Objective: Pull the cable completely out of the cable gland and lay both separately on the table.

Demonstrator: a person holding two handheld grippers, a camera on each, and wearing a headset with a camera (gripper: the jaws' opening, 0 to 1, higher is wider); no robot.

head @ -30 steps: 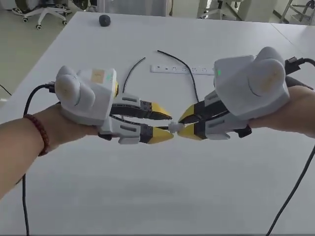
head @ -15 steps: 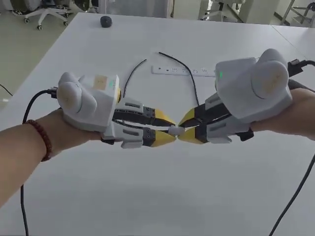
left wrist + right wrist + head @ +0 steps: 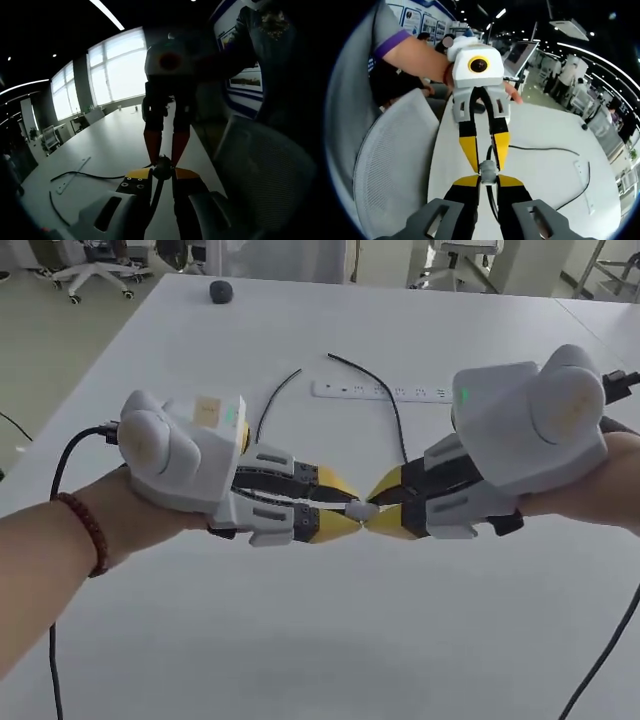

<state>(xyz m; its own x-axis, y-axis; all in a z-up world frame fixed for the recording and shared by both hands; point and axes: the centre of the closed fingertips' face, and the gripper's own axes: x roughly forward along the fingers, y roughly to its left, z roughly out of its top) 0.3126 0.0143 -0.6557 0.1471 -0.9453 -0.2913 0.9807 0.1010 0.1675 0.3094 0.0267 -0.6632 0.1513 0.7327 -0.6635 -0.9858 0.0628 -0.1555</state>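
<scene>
Gland (image 3: 355, 508) hangs mid-frame above the table (image 3: 300, 640), with the cable (image 3: 398, 425) threaded through it. Left gripper (image 3: 343, 508) and right gripper (image 3: 373, 510) both pinch it, tip to tip. Best clamp one on the gland, move the other onto the cable, then pull straight along its axis.

**Head view:** from above, facing forward and down across the table (image 3: 300, 640), at close range.
**Left gripper view:** low, looking along its own jaws straight at the right gripper (image 3: 164, 159).
**Right gripper view:** the reverse, facing the left gripper (image 3: 488, 167).
**Shared by all three:** the cable gland (image 3: 358, 508), near mid-frame.
</scene>
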